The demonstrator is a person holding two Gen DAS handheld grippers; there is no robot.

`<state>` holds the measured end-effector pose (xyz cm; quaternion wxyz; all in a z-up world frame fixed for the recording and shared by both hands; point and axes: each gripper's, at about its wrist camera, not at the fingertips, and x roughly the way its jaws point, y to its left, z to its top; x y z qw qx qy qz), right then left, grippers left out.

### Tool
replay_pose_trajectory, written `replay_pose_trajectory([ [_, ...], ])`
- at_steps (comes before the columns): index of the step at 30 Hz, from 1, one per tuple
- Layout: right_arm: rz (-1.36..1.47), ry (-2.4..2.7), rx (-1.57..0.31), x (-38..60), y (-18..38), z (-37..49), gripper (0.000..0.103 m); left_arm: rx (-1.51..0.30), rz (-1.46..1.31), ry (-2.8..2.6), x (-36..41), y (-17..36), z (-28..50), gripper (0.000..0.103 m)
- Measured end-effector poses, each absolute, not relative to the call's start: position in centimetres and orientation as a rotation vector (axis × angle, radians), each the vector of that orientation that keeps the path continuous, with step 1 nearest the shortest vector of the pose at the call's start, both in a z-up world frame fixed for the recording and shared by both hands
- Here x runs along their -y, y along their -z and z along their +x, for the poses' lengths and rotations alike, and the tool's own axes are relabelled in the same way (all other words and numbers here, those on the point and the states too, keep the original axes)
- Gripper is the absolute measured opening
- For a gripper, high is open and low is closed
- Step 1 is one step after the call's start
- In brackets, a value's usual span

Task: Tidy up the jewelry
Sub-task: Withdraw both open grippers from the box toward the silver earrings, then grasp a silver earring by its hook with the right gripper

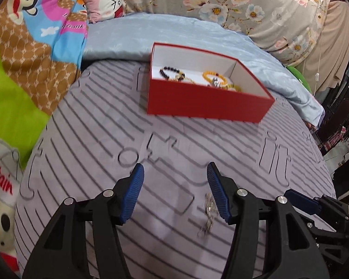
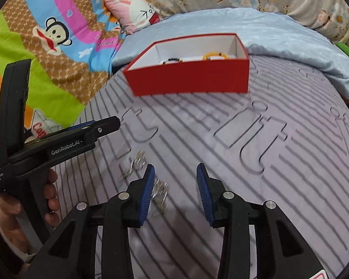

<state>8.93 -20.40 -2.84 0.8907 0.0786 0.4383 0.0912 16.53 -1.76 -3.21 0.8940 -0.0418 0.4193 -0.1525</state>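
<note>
- left gripper (image 1: 174, 193) hangs with jaws apart, holding nothing; a silver chain (image 1: 208, 214) lies on the striped grey mat (image 1: 104, 127) beside its right finger.
- right gripper (image 2: 175, 191) is parted too, empty, with another silver piece (image 2: 160, 195) just at its left finger.
- red box (image 1: 209, 102) sits far off, holding a dark bead bracelet (image 1: 172, 73) and yellow bracelet (image 1: 215, 76), likely the collecting place.

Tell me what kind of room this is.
Most likely a bedroom: the red box sits on a bed with a striped sheet, a floral quilt and a small pillow.
</note>
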Motion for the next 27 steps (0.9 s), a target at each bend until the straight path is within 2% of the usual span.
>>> replay_pose_trajectory([
  [13,0.142,-0.213,-0.977,18.5,5.5,7.3,0.037,-0.916,-0.072,0.334,1.2,4.8,11.9,0.054],
  [18,0.122,-0.204,-0.966,18.1,5.8,7.5,0.034,-0.927,-0.066,0.328,1.1,5.3,11.1,0.054],
  [23,0.088,-0.193,-0.955,17.9,5.9,8.0,0.024,-0.933,-0.063,0.328,1.2,5.7,10.8,0.054],
  [27,0.088,-0.186,-0.953,18.0,6.0,8.6,0.009,-0.931,-0.062,0.335,1.4,5.7,10.6,0.054],
])
